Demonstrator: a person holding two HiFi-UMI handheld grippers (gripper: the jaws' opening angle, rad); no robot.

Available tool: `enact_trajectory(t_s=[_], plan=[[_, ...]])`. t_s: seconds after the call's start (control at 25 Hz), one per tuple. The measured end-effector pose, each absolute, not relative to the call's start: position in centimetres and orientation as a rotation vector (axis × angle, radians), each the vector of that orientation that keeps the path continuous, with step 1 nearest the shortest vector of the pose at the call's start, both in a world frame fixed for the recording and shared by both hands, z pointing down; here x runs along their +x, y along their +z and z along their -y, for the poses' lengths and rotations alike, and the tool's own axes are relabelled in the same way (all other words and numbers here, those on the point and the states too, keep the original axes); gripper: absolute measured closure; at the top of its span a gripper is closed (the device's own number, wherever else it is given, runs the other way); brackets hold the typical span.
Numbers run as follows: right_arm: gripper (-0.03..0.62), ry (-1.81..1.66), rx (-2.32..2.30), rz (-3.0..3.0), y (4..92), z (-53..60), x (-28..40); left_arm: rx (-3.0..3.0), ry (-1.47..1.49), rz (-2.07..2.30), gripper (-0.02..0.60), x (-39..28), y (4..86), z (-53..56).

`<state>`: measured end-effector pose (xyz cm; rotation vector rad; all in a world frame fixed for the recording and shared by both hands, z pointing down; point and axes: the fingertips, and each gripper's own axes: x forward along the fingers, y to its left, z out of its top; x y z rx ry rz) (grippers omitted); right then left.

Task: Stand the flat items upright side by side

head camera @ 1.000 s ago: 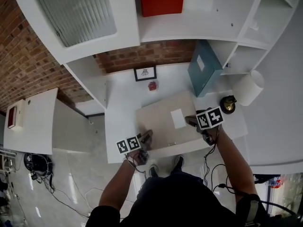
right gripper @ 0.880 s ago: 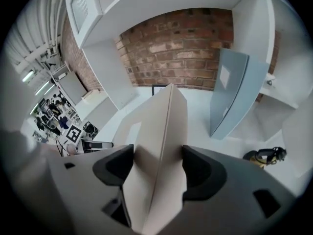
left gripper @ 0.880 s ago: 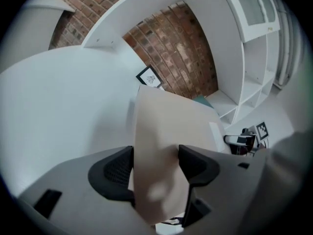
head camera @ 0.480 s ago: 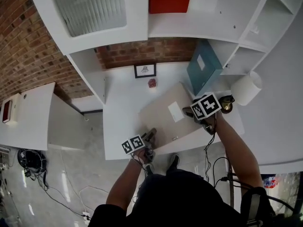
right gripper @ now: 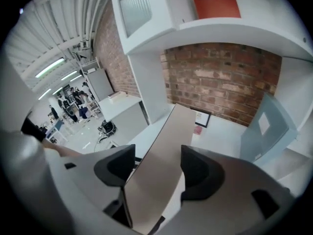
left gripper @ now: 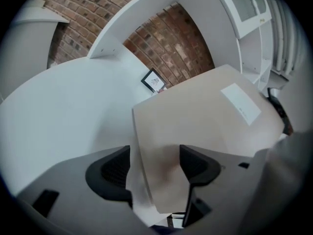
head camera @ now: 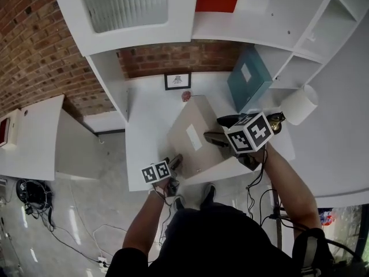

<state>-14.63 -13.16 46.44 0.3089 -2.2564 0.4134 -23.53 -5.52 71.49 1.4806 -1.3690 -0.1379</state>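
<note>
between the right fingers, beige box (tilted)

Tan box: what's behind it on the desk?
A little picture frame and a small red thing sit near the brick wall. The tilted tan box hides the desk right under it.

beige flat box, teal box, red-brick wall, white desk

One legible sign
"Mobiler" in white letters on the red panel, standing far up on the white shelf unit.
</note>
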Motion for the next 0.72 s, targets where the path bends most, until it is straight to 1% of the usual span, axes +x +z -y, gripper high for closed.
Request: enact_trajectory(t_s=[0.16,0.28,0.32,0.44,0.56,0.64,0.72], plan=[[0.334,0.422,0.163,2.327,44.5,8.5,-18.7,1.466,-0.097,1.373,0.281,-24.7,72.3,3.7],[0.384,0.353,0.160,2.352,44.1,7.6,-20.3,1.496,-0.095,1.366,0.281,-25.0,72.1,2.8],[0.388,0.340,0.158,2.360,44.1,7.4,-20.6,1.512,-0.105,1.365,0.281,-25.2,71.7,2.6],[0.387,0.343,0.120,2.385,44.0,6.6,-21.4,1.597,-0.170,1.375,0.281,-26.1,68.9,1.6],[0.382,0.393,0.097,2.436,43.7,6.6,-21.4,1.729,-0.239,1.398,0.281,-26.6,64.4,0.6],[0.347,0.462,0.099,2.511,43.1,6.9,-20.9,1.830,-0.245,1.419,0.281,-26.3,61.4,-0.3],[0.333,0.529,0.110,2.609,42.1,7.5,-19.9,1.936,-0.214,1.435,0.281,-25.4,58.8,-1.2]])
